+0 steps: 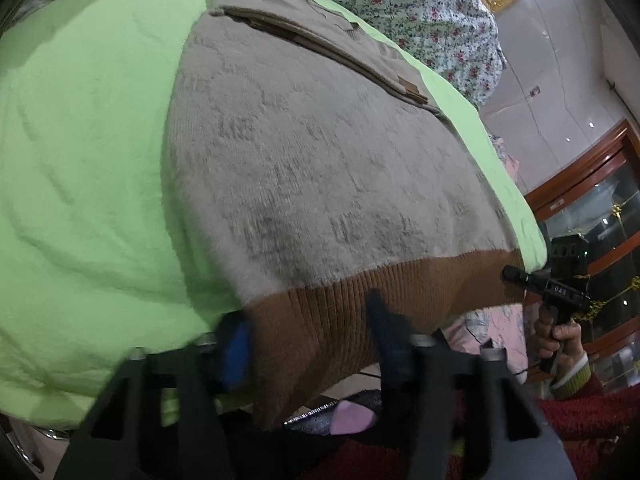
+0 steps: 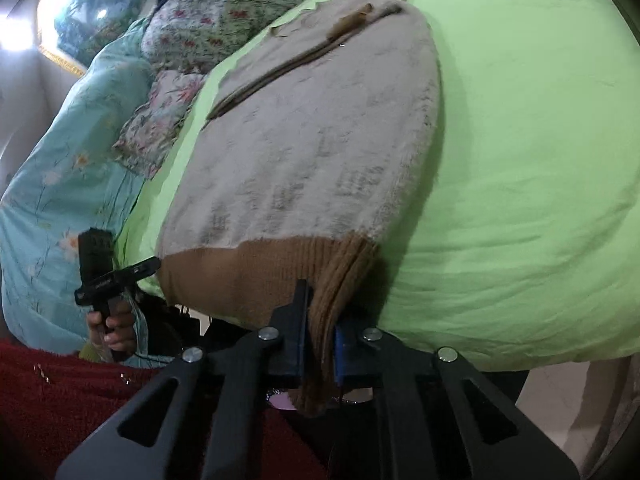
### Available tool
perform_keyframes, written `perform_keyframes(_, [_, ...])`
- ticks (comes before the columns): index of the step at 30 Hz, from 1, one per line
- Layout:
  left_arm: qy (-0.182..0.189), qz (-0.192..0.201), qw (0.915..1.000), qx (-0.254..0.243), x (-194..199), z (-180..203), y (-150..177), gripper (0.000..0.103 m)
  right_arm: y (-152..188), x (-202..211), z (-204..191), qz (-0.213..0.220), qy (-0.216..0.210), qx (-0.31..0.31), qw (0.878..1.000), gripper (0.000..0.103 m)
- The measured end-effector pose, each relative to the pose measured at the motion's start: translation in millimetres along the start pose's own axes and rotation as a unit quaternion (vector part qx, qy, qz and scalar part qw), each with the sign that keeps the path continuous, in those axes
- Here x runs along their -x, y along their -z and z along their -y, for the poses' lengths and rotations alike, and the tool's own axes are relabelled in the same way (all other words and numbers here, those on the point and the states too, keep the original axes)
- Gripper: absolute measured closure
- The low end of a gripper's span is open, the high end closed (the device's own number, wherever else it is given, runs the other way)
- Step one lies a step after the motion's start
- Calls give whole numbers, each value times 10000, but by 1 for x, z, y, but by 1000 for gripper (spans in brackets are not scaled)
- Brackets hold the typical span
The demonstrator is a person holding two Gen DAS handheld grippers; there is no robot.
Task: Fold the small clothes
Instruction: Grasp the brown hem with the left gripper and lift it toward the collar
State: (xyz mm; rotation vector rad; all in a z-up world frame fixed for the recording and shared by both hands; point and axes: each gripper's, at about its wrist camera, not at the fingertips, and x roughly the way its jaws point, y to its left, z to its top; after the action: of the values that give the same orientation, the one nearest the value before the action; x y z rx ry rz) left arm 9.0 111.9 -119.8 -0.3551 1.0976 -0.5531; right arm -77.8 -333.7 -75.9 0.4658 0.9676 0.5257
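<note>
Both tongs sit at the near edge of the bed, on the brown band (image 2: 256, 276) at the bottom of the sweater (image 1: 320, 168). My right tongs (image 2: 318, 350) are squeezed tight on a bunched bit of that band at the sweater's right corner. My left tongs (image 1: 316, 344) have the band between the fingers at the other end. The fingers (image 1: 236, 352) are not wide apart, but the picture is blurry, so I cannot tell if they really pinch the cloth.

The sweater lies flat on the green blanket (image 1: 80, 160), with its brown band hanging over the near edge and its top at the far end. It looks like the sleeves are already tucked in up there.

I think I am at the step of picking up the bottom so I can fold it over. Next I should make sure the left side holds too. Then I lift both corners together and carry them toward the far end, keeping the band straight.

Green blanket shows on the left and right of the sweater, so there is room to move. At the far end, the flowery bedding (image 2: 224, 12) sits close behind the sweater's top, so I should not go too far.
</note>
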Motion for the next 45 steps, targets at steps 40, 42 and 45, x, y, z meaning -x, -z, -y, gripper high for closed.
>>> perform_keyframes(40, [91,2108,9775,-46,28,10,-285,98,-280,-2,11,2041,-525,-245,9772,95])
perform_keyframes(42, [-46,2039,9790,-78,11,3,-304,98,-298,-19,21,1996,-394,-305,9786,95])
perform_keyframes(45, [-122,1957,9806,-9,-8,-9,-327,97,-323,-41,33,1948,-286,-372,9797,95])
